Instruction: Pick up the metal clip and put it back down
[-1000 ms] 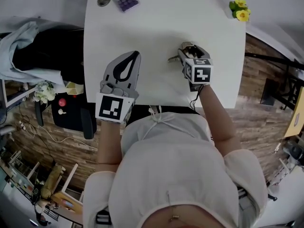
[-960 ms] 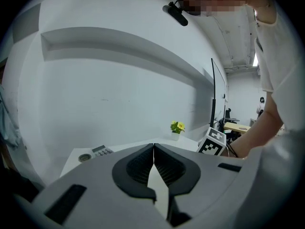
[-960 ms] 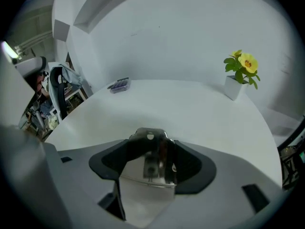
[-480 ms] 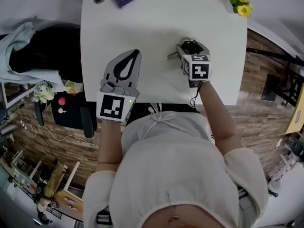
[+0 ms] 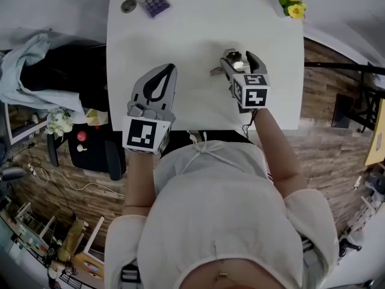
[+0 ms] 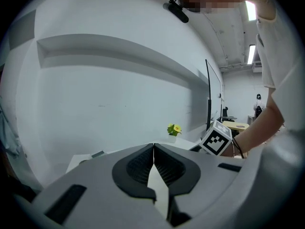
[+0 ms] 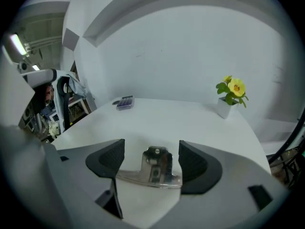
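Note:
The metal clip (image 5: 231,58) is a shiny spring clamp resting on the white table (image 5: 180,35). In the right gripper view the clip (image 7: 155,168) lies flat between the two pads, its base bar running across the gap. My right gripper (image 5: 239,59) (image 7: 151,148) straddles it with its jaws opening, and the pads stand off the clip's upright part. My left gripper (image 5: 172,68) (image 6: 153,147) rests shut and empty on the table's left half, well apart from the clip.
A purple calculator (image 5: 154,0) (image 7: 125,102) and a round grey disc (image 5: 128,5) sit at the far left corner. A small pot of yellow flowers (image 5: 292,5) (image 7: 228,97) stands at the far right corner. A black chair with clothes (image 5: 54,71) is left of the table.
The right gripper's jaws have spread wider around the clip, which stays on the table. The left gripper has not moved.

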A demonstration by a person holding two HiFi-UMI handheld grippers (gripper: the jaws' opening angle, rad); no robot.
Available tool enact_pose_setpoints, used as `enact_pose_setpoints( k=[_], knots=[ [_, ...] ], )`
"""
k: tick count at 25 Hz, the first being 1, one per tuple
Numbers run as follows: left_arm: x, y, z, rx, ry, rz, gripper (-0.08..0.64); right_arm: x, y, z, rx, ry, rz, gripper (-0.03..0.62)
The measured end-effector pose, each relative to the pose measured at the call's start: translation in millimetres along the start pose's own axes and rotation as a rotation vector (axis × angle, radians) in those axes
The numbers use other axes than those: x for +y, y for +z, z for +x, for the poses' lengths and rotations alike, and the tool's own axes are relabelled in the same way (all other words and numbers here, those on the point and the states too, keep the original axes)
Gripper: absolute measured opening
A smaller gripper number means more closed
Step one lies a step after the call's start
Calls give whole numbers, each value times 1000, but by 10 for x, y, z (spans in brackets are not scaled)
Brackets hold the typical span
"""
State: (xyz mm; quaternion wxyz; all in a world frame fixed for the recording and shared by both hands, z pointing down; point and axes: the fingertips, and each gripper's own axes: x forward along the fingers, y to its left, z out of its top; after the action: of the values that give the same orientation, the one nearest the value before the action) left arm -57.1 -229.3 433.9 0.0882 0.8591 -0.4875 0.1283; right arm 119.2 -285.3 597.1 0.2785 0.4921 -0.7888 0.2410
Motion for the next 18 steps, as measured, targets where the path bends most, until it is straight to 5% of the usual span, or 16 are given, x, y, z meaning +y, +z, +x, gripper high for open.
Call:
enact_pose_setpoints(
  k=[6,10,18],
  knots=[
    [-35,265,-199,-90,-10,61,20,236,496,-543,-201,55,-72,258],
    [-26,415,-342,-83,-7,80,20,266,872,-968,-369,-19,-111,203],
    [0,777,-623,-214,-3,129,20,390,1344,-1762,-620,-123,-164,5]
  ],
)
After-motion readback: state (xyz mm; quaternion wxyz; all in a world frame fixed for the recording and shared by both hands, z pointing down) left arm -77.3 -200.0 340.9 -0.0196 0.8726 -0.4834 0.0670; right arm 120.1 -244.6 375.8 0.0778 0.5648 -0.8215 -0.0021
